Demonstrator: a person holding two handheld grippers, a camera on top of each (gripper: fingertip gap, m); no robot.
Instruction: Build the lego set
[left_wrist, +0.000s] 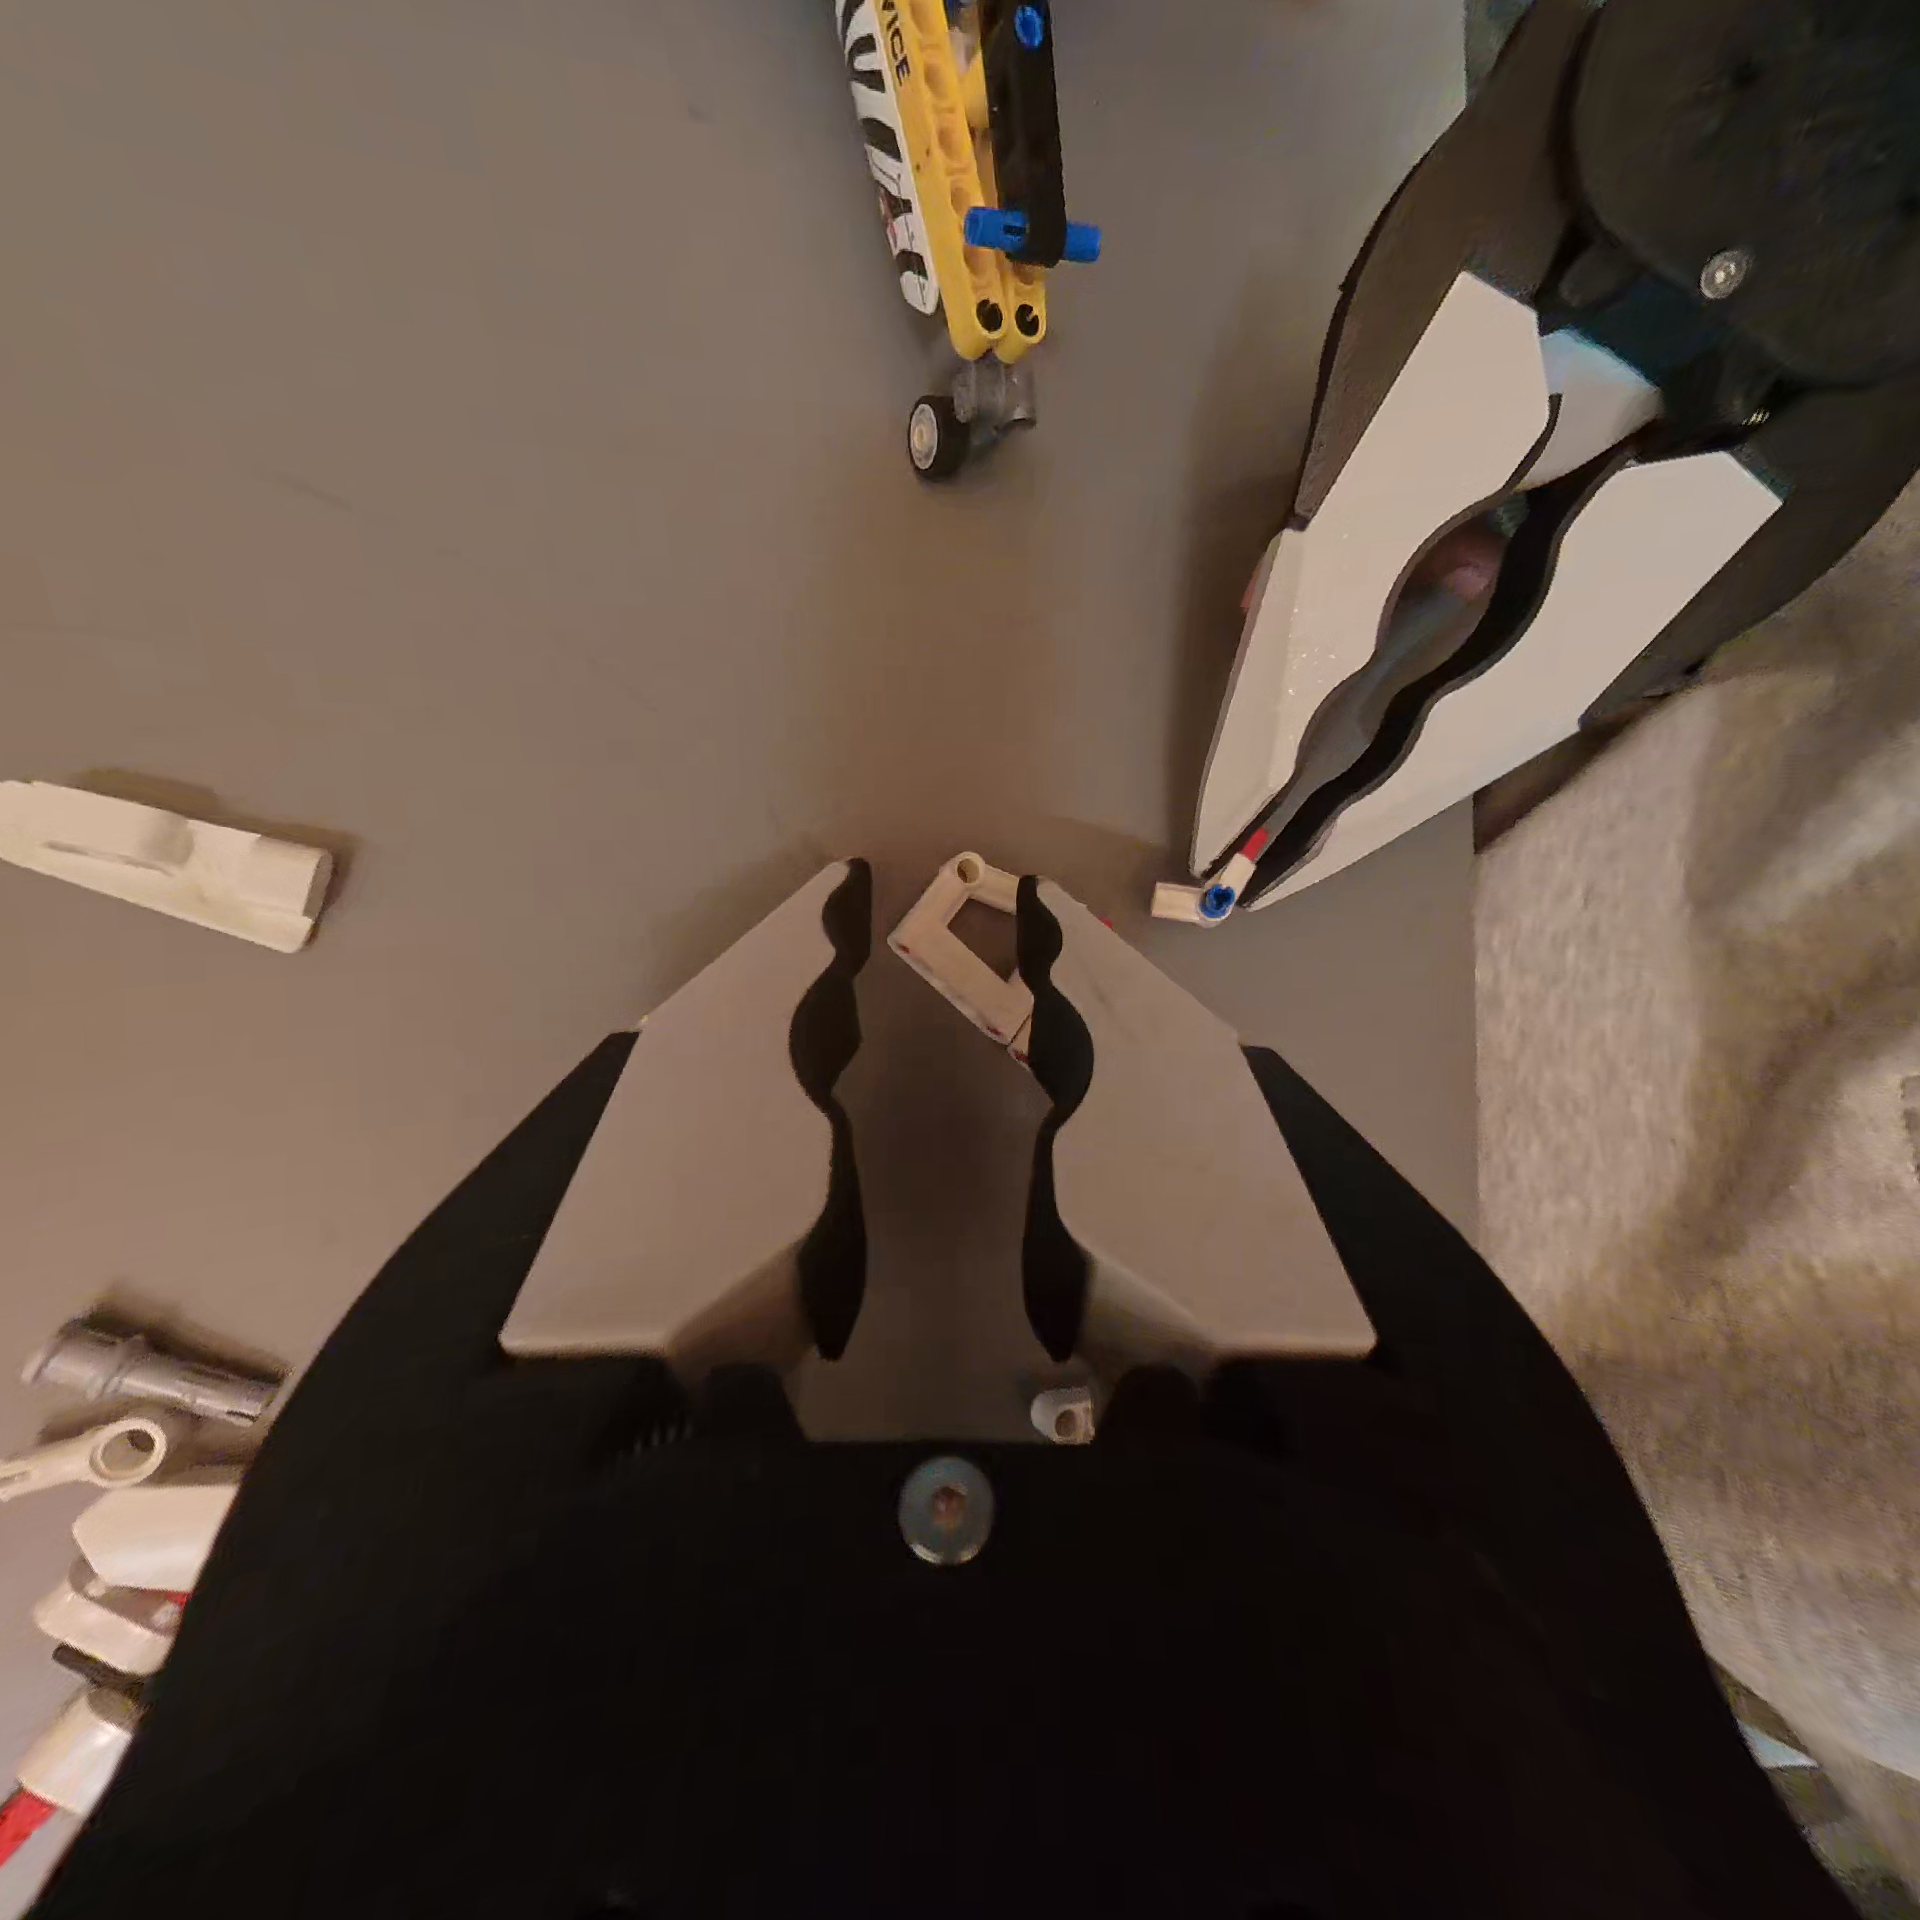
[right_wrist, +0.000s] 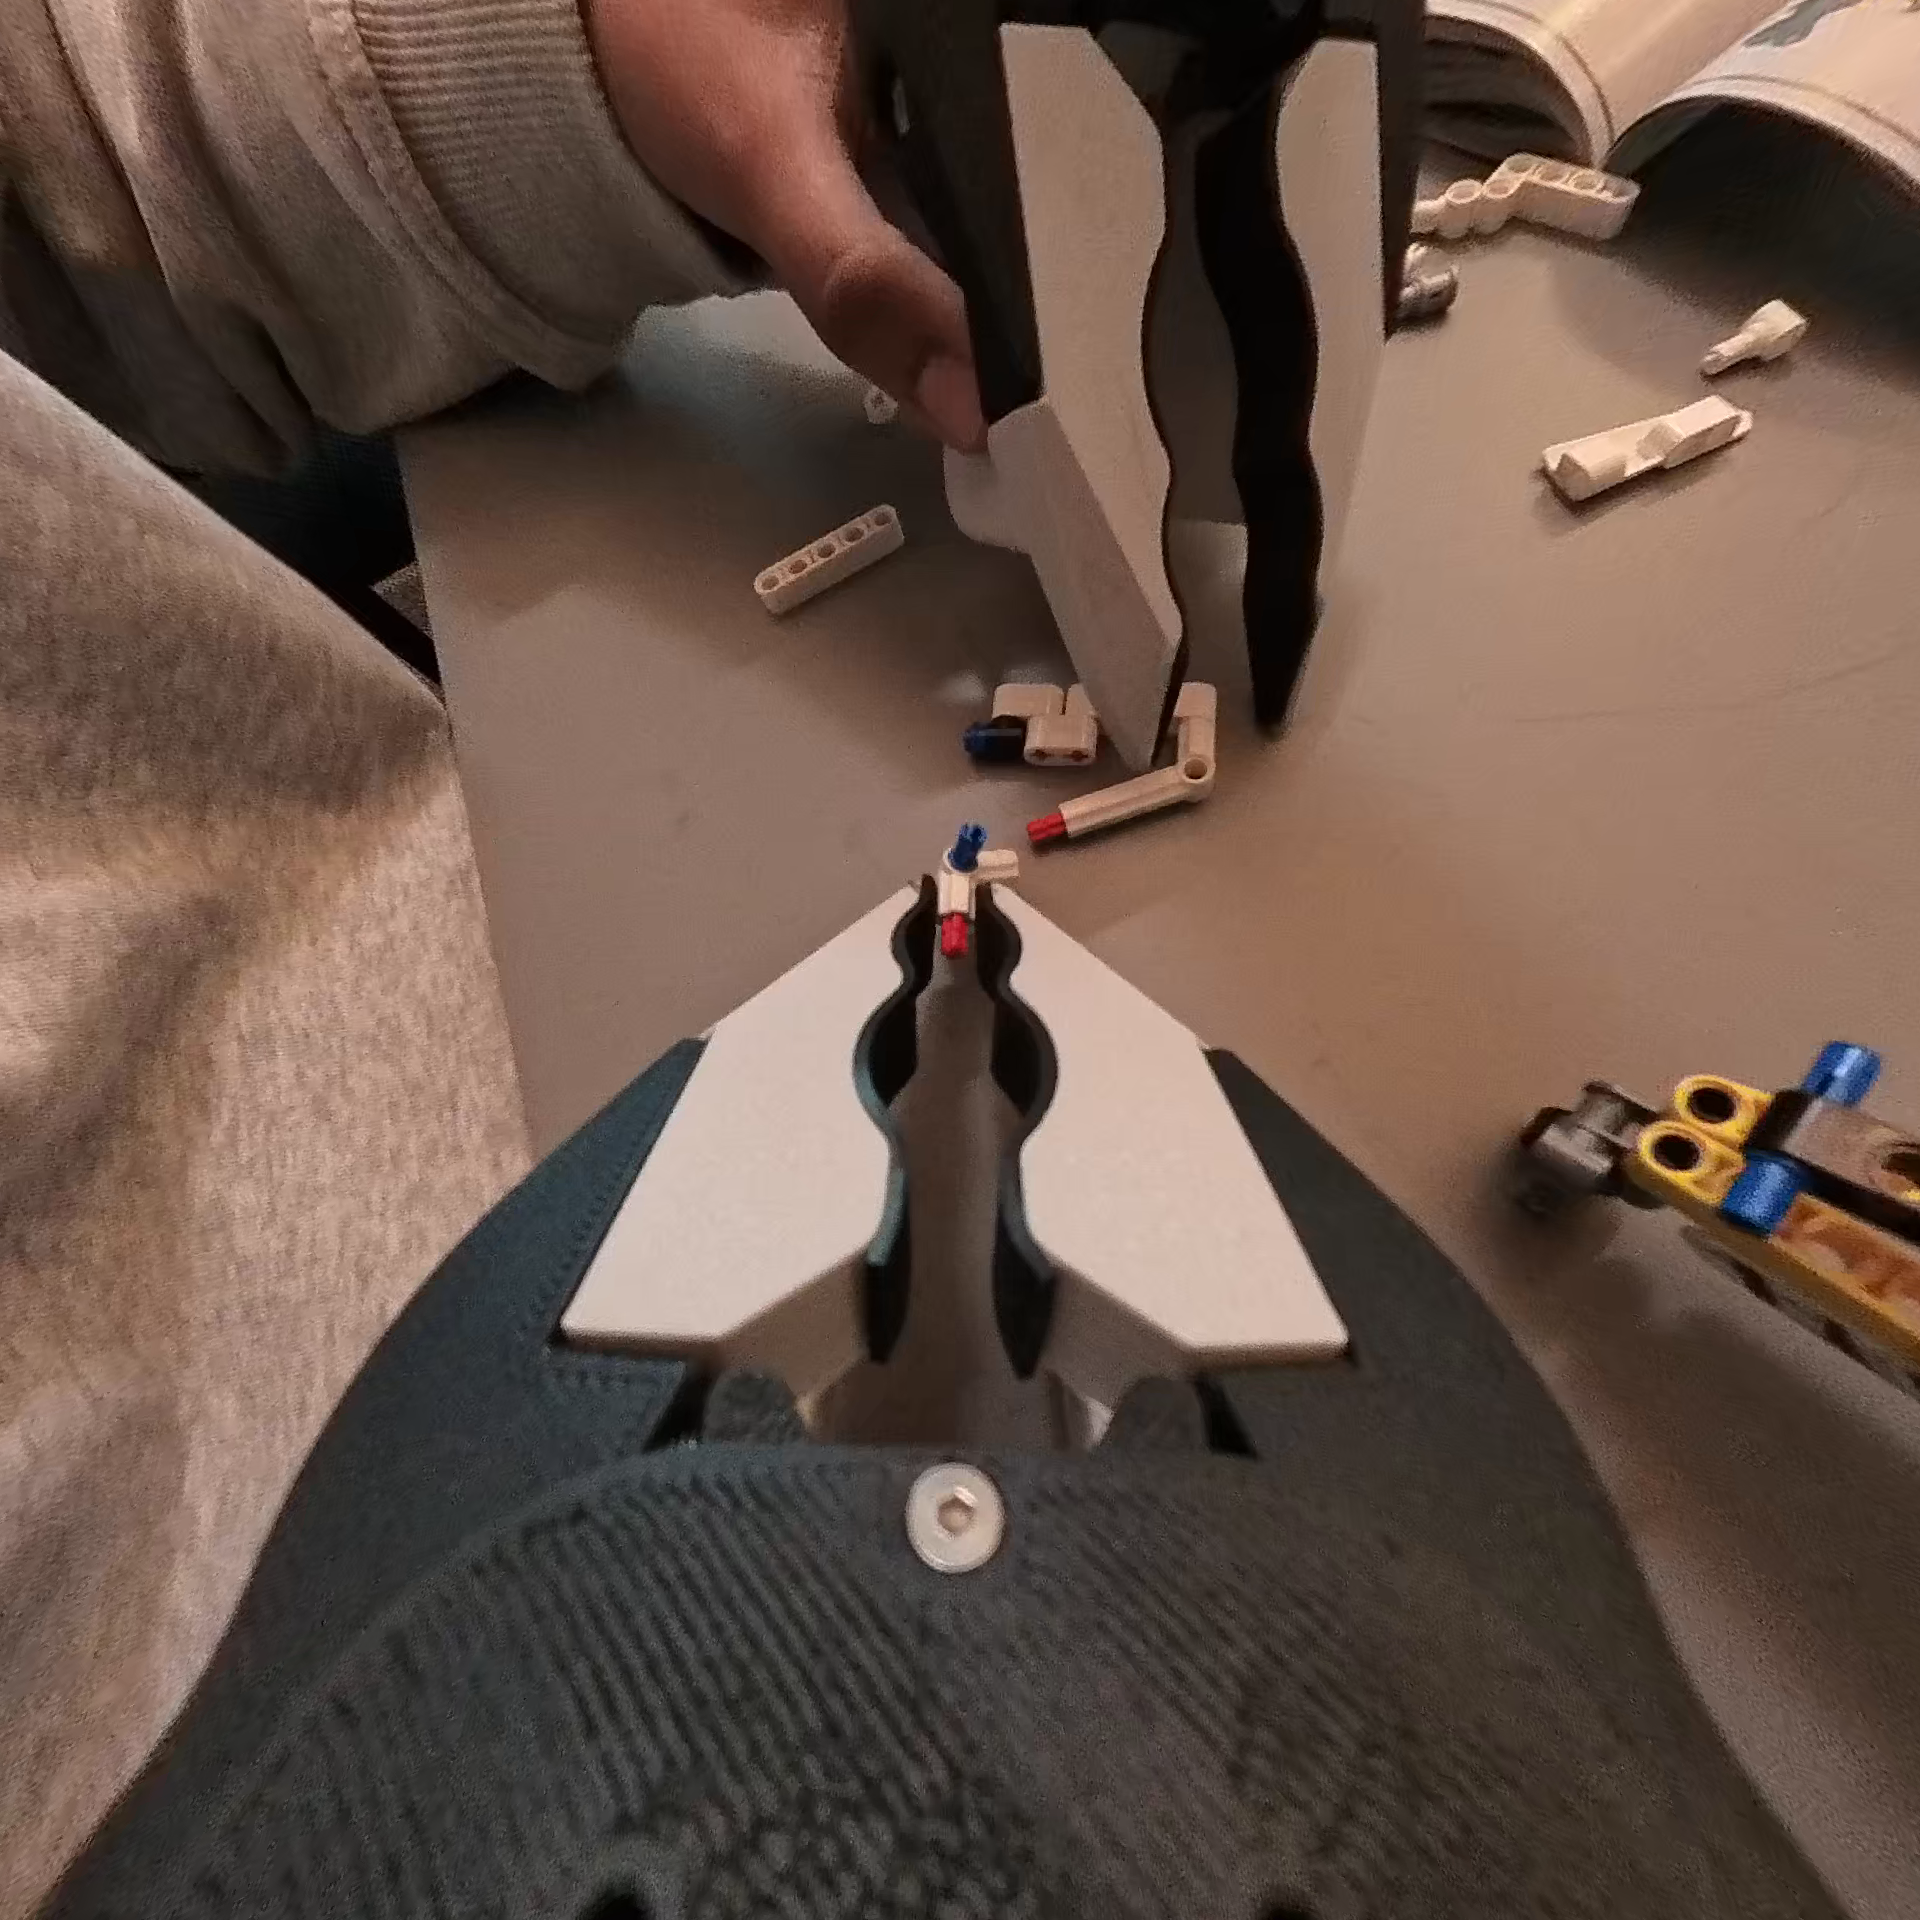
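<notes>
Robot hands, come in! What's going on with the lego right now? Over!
Right gripper shut on small white connector. Left gripper open, straddling angled white piece on table. Nothing between them. Over.

Grey table (right_wrist: 1507, 852) carries loose white beams (right_wrist: 828, 559), angled connector (right_wrist: 1143, 795), yellow-black assembly (left_wrist: 966, 187), open booklet (right_wrist: 1662, 94)

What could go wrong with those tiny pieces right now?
The right gripper pinches its small white connector only at the very fingertips, so it might twist or pop out. The left gripper is open around the angled white piece, which sits against one finger; closing might push it sideways instead of gripping it. Other small pieces lie close by and could get knocked.
</notes>
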